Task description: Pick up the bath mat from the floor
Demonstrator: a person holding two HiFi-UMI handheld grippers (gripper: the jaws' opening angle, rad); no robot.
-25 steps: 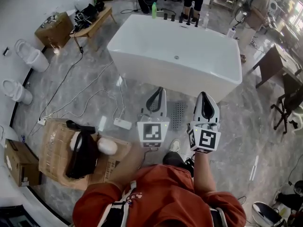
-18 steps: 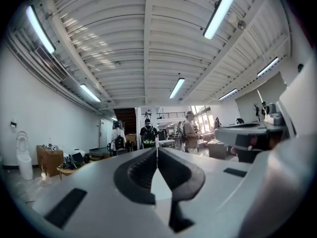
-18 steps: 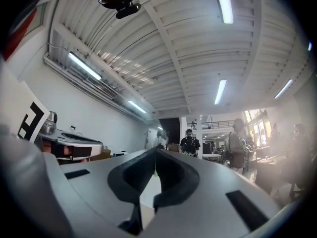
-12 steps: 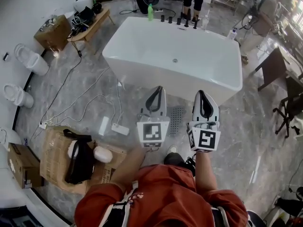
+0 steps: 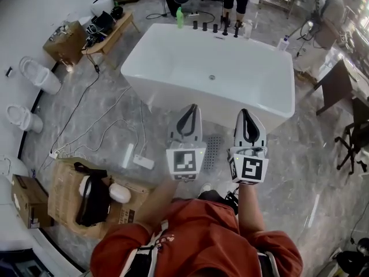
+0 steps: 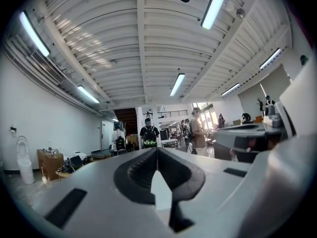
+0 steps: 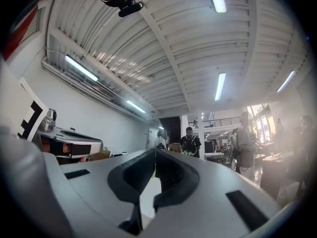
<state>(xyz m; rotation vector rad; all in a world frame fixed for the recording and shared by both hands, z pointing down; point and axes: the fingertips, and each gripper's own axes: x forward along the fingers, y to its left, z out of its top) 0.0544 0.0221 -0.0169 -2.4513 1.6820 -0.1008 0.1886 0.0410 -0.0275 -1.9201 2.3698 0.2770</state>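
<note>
The bath mat [image 5: 212, 150], a small grey perforated rectangle, lies flat on the marble floor in front of the white bathtub [image 5: 173, 62]. In the head view it shows between my two grippers, which are held level and side by side above it. The left gripper [image 5: 189, 107] is shut and holds nothing. The right gripper [image 5: 245, 112] is also shut and empty. In the left gripper view the jaws [image 6: 157, 151] meet, with only the hall beyond them. The right gripper view shows the same closed jaws [image 7: 154, 152]. Neither gripper touches the mat.
Cardboard boxes [image 5: 63, 186] with a black headset stand at the left. A white power strip [image 5: 143, 162] and cables lie on the floor beside them. Toilets [image 5: 37, 74] line the left wall. A dark table [image 5: 337, 82] stands at the right, and people stand behind the tub.
The person has stepped forward toward the tub with both grippers held out in front. The tub, the mat and the boxes now sit lower in the head view. Both grippers stay shut.
</note>
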